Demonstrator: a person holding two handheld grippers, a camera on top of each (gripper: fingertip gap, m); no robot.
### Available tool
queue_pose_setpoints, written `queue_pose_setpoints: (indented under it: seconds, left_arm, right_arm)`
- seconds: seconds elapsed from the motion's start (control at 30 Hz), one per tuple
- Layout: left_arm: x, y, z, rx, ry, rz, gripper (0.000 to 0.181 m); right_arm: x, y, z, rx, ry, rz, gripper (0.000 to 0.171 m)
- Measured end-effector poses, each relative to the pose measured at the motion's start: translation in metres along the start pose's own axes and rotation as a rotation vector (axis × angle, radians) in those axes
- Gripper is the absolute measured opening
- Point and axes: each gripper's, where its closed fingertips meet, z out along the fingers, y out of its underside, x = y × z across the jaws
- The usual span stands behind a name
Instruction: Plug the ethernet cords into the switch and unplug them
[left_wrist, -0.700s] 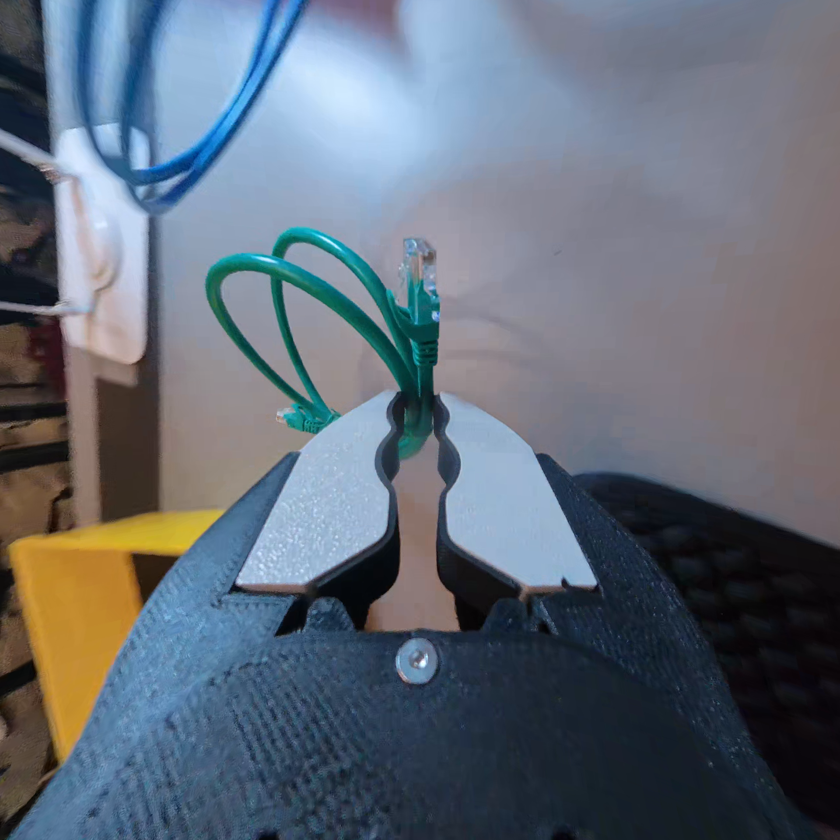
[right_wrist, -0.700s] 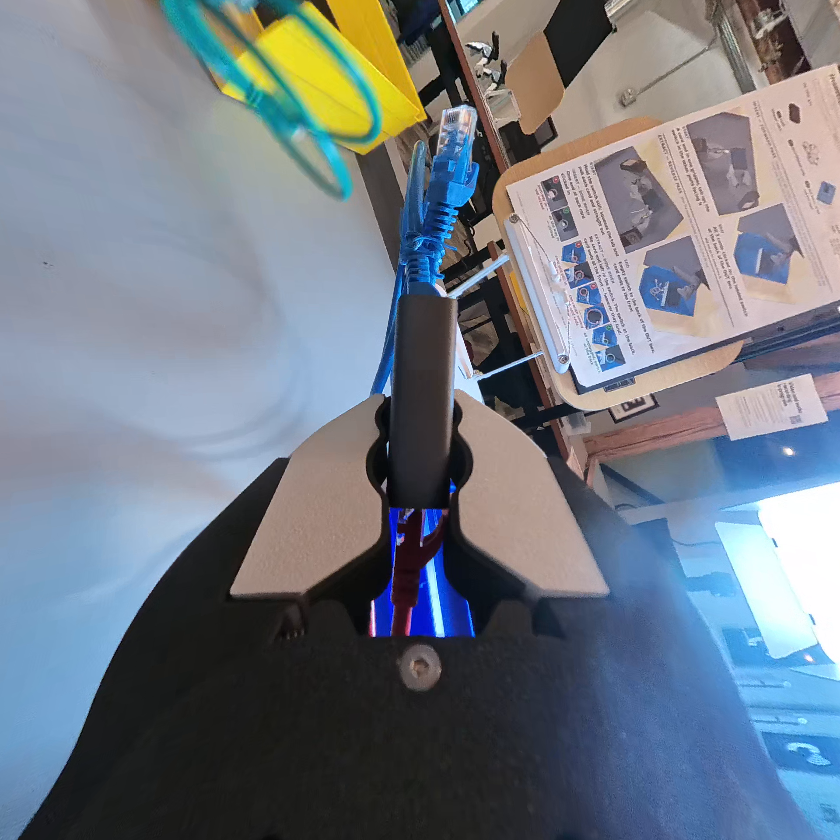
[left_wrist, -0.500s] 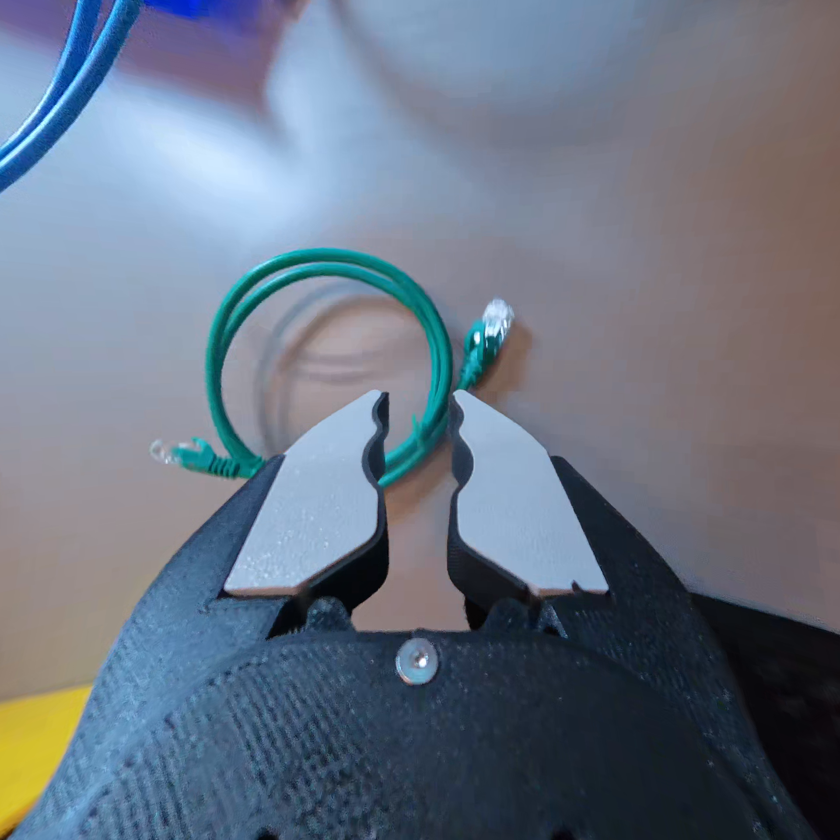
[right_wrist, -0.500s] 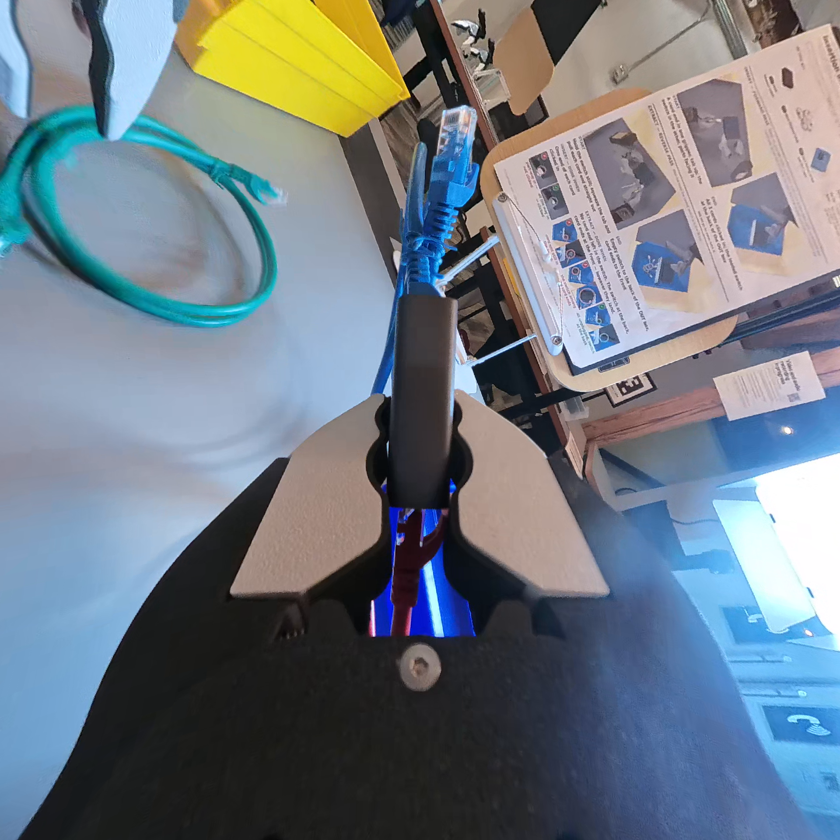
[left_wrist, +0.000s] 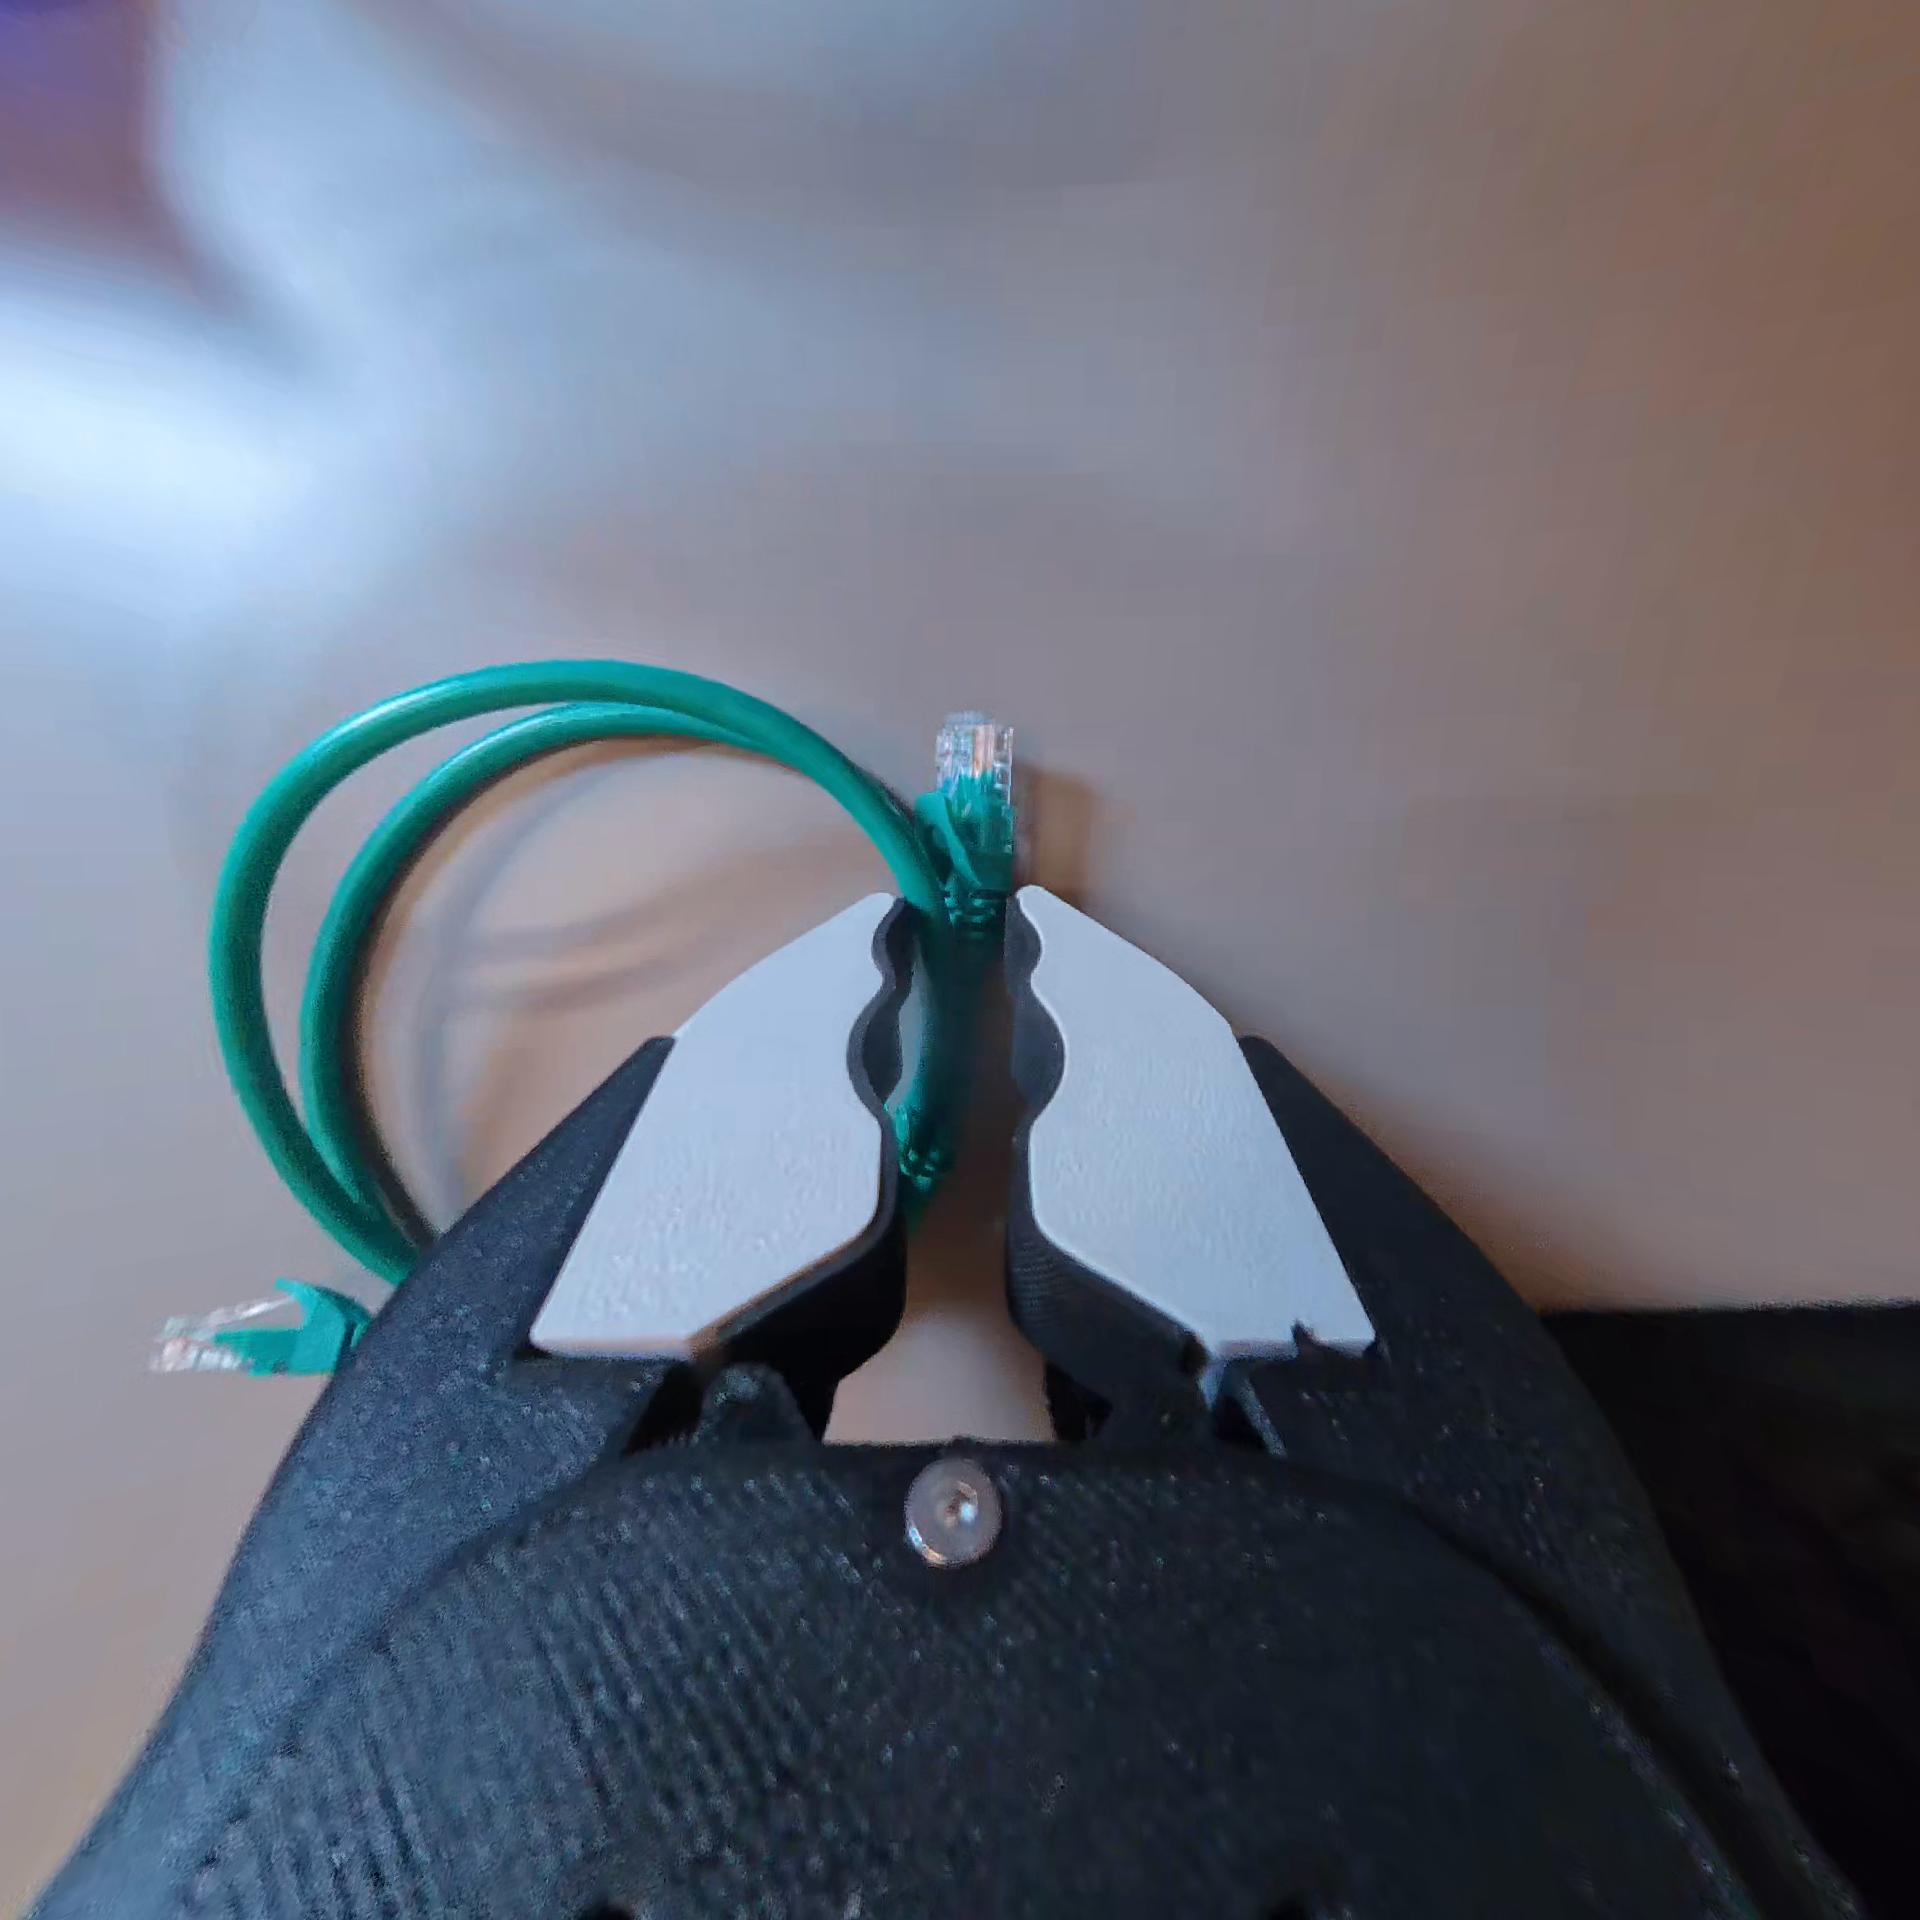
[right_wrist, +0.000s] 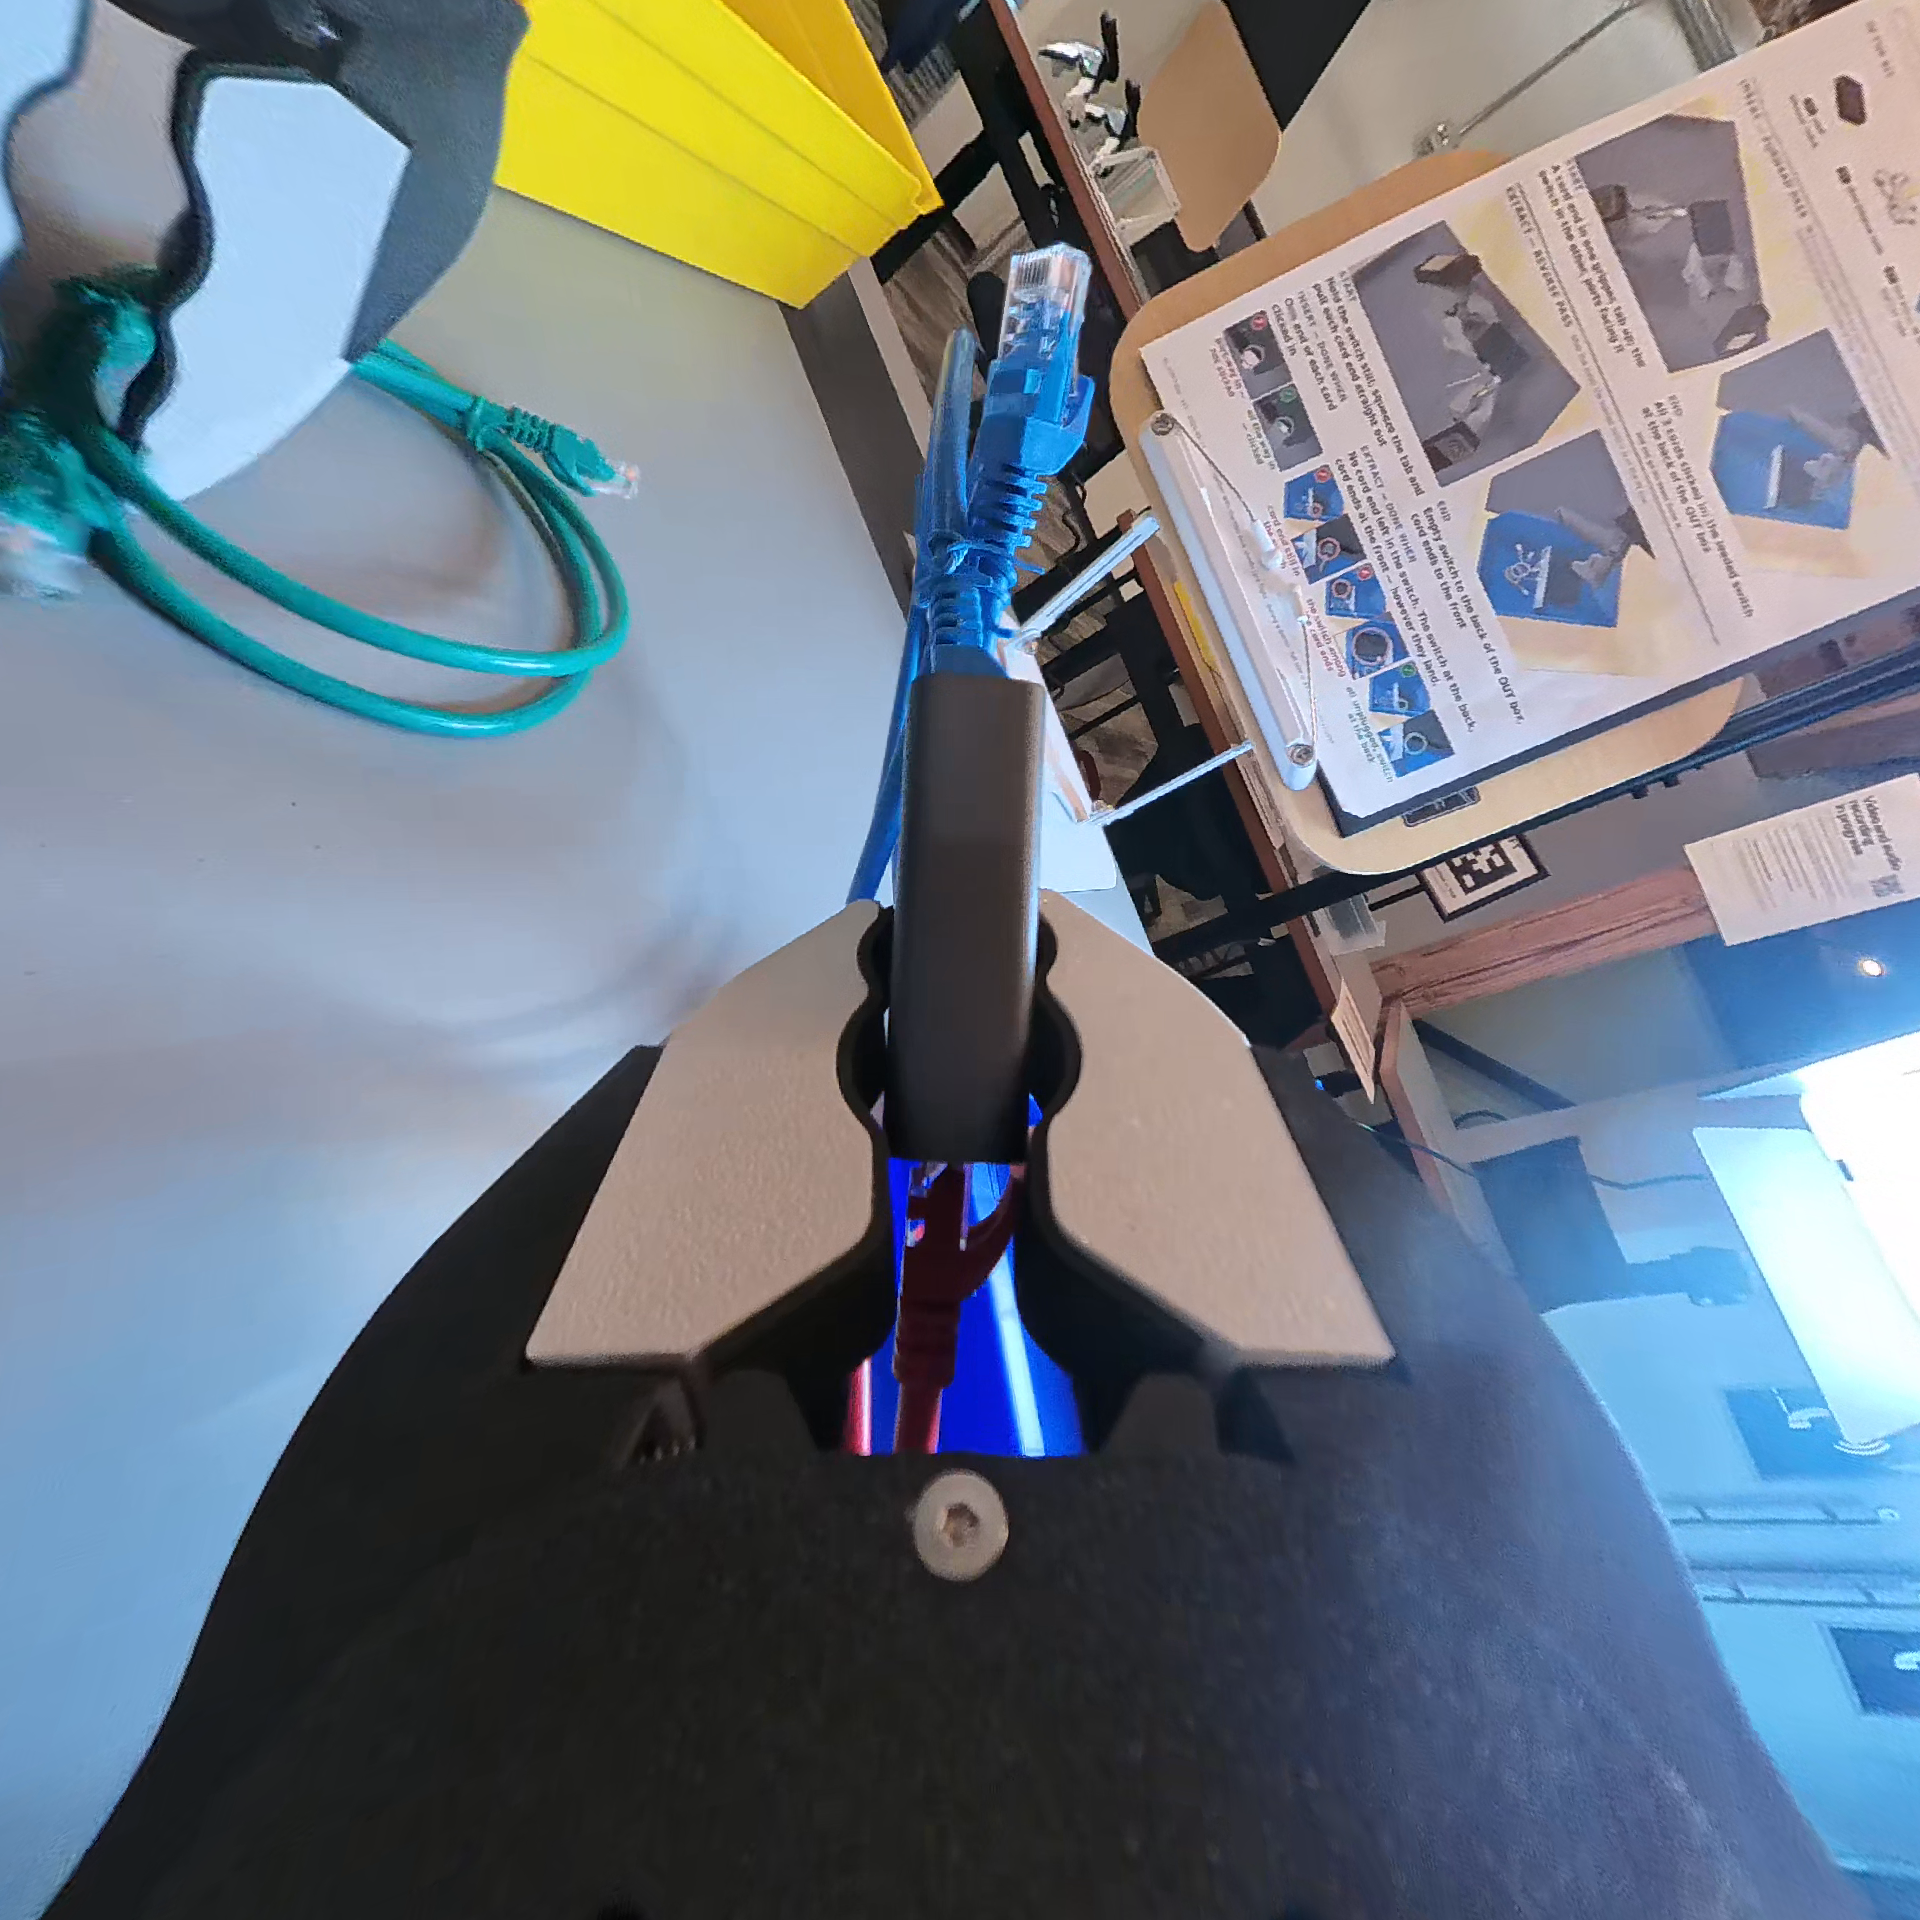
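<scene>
Work surface: pale grey-white tabletop (right_wrist: 312, 987), smooth, w/ soft glare patches; reads beige-pink in left wrist view (left_wrist: 1351, 520). Black textured mat (left_wrist: 1766, 1455) at lower right of that view. Yellow bin (right_wrist: 707, 145) on table's far edge. Beyond edge: rounded wooden board (right_wrist: 1351, 831) carrying a printed instruction sheet (right_wrist: 1558, 468), wooden beam (right_wrist: 1538, 935), small paper notice (right_wrist: 1808, 862), tan chair back (right_wrist: 1205, 114), dark-framed furniture. Strong white light source (right_wrist: 1870, 1122) at right, overexposed.
</scene>
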Motion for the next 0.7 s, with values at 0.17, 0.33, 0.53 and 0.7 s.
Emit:
queue_pose_setpoints:
  seconds: [0.17,0.33,0.53,0.7]
  left_arm:
    - [-0.037,-0.002,-0.022,0.129,-0.165,-0.147,0.015]
    - [-0.063,0.005,-0.085,0.171,-0.327,-0.25,0.015]
    - [-0.046,-0.03,-0.107,0.168,-0.358,-0.191,0.015]
    - [-0.029,-0.038,-0.052,-0.042,-0.28,-0.12,0.015]
  right_arm:
    - [-0.01,0.004,0.004,-0.008,-0.03,-0.044,0.022]
    - [-0.036,0.018,0.02,-0.099,-0.091,-0.176,0.022]
    - [-0.07,0.017,0.035,-0.15,-0.157,-0.39,0.022]
    - [-0.093,0.0,0.037,-0.095,-0.208,-0.398,0.022]
